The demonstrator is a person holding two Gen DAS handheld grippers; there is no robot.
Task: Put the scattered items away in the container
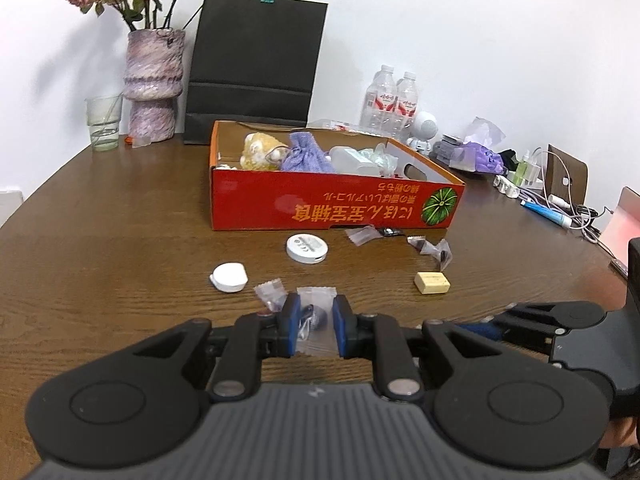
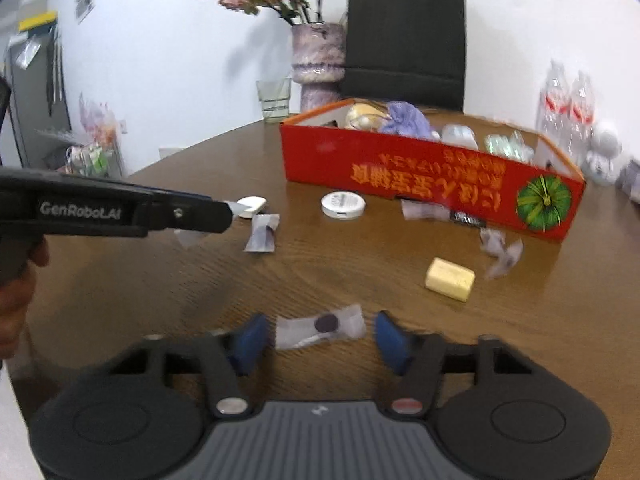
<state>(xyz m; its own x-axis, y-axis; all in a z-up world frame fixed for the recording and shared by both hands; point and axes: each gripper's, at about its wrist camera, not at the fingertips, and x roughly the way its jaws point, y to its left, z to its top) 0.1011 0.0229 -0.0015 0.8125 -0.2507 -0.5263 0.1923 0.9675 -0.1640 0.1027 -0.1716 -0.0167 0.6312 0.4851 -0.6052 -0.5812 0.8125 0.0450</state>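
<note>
The red cardboard box [image 1: 336, 204] [image 2: 420, 172] stands mid-table and holds a yellow plush, a purple cloth and a white bottle. My left gripper [image 1: 316, 308] [image 2: 228, 212] is shut on a clear packet [image 1: 316, 334]. My right gripper [image 2: 320, 336] is open, and a clear packet with a dark disc [image 2: 320, 326] lies on the wood between its fingers, untouched. Loose on the table are a round white disc [image 1: 307, 247] [image 2: 343, 205], a white oval case [image 1: 229, 277] [image 2: 251, 205], a yellow block [image 1: 432, 283] [image 2: 450, 279] and more clear packets [image 1: 430, 250] [image 2: 262, 233].
At the table's back stand a purple vase of dried flowers [image 1: 154, 84], a black paper bag [image 1: 256, 68], a glass [image 1: 103, 124] and water bottles [image 1: 390, 100]. Cables and small clutter [image 1: 540, 192] line the right edge. A hand [image 2: 16, 300] grips the left tool.
</note>
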